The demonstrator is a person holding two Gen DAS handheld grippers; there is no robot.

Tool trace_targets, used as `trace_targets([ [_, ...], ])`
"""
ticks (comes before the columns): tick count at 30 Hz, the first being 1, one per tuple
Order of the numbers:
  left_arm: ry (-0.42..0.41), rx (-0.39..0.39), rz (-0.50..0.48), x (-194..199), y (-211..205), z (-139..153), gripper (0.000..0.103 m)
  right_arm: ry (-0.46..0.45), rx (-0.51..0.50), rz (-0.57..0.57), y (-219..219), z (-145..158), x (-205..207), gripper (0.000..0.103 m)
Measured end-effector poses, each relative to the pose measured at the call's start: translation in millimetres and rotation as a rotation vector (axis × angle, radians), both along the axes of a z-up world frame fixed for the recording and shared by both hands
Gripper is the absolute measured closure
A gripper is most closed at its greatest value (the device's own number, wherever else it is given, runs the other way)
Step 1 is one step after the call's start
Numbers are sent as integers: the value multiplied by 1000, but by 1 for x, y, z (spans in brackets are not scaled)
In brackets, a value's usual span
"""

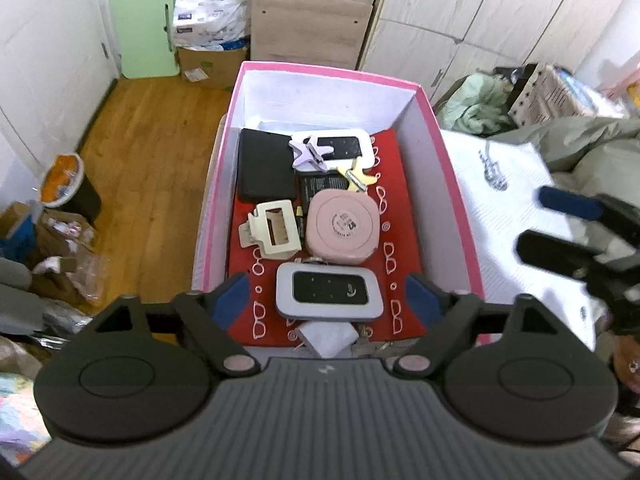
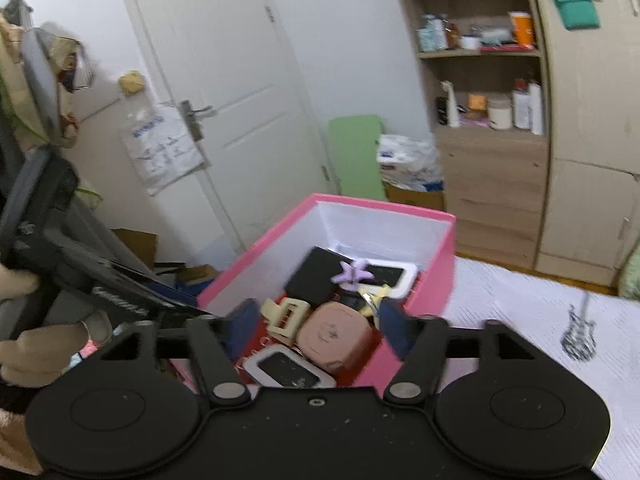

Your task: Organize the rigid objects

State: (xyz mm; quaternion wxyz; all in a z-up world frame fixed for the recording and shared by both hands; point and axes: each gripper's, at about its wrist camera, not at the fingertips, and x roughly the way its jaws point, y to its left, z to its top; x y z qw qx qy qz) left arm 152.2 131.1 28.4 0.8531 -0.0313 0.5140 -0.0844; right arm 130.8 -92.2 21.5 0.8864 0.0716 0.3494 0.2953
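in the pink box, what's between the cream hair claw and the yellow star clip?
The pink rounded-square case sits between the cream hair claw and the yellow star clip, clearest in the left wrist view.

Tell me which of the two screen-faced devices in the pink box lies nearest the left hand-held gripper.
The grey-framed device, lying between the open fingers; the white-framed device sits at the far end.

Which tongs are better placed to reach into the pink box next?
Probably left: the left tongs hang open directly over the pink cardboard box; the right tongs sit beside its wall.
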Motion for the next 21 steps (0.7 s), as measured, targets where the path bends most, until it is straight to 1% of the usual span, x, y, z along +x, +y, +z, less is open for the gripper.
trace_targets([
  [1,4,28,-4,-2,-5,1,15,24,0,-40,-3,-1,0,3],
  [2,1,53,-13,-5,-11,0,15,47,-5,-93,-7,-1,-1,0],
  [4,-19,73,-14,-14,-20,0,15,63,-31,-182,-16,1,-7,0],
  [6,-42,66,-11,-24,-28,-1,15,59,-23,-237,-29,1,-18,0],
  [8,-67,63,-17,-34,-38,-2,15,80,4,-265,-41,1,-28,0],
  [10,-94,80,-21,-46,-50,-3,15,96,3,-275,-50,0,-41,0],
  [14,-180,152,7,-70,-69,3,15,102,-35,-299,-57,-3,-66,0],
  [15,-205,171,19,-76,-73,4,15,100,-50,-302,-58,-3,-72,0],
  [17,-236,177,36,-85,-78,5,15,73,-82,-307,-60,-2,-81,0],
  [20,-247,159,30,-93,-84,3,15,-16,-142,-331,-61,-4,-99,0],
  [21,-253,164,33,-95,-86,1,15,-41,-154,-344,-62,-5,-105,0],
])
